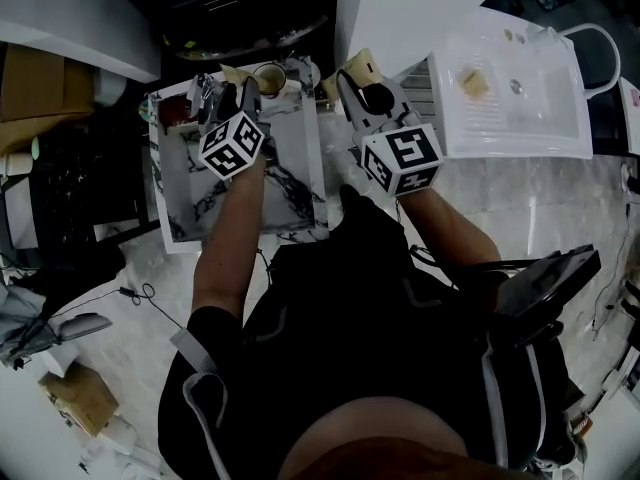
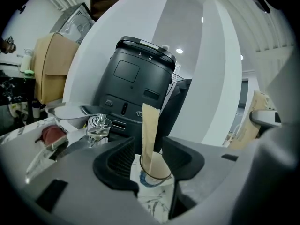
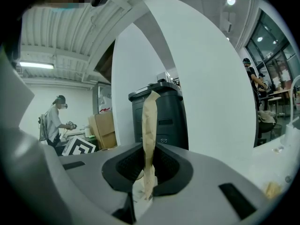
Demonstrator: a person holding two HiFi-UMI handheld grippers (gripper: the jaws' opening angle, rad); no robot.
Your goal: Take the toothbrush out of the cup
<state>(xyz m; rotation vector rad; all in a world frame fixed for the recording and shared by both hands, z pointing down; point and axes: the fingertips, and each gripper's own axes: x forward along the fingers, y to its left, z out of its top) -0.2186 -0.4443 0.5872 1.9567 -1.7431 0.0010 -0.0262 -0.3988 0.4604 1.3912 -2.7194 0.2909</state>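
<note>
The left gripper (image 1: 228,96) is held over the marble tray (image 1: 300,173) with its jaws spread wide. In the left gripper view, a glass cup (image 2: 158,176) is framed in the gap between them and is not clamped. The cup is set at the far edge of the tray, toward its right corner, as the head view shows. A paper-wrapped toothbrush (image 2: 150,125) stands in the cup and leans slightly, with its upper end well above the rim.

A wine glass (image 2: 98,128) is seen further left along the same far edge. A red object (image 2: 51,135) lies near the tray's far left corner.

The right gripper (image 1: 356,80) is held just off the tray's right edge. Its jaws are closed on a second paper-wrapped toothbrush (image 3: 150,125), which is gripped near its lower end and kept upright.

A black bin (image 2: 136,83) is seen beyond the tray. A white sink (image 1: 510,88) lies to the right. A person (image 3: 54,121) is visible in the background of the right gripper view.
</note>
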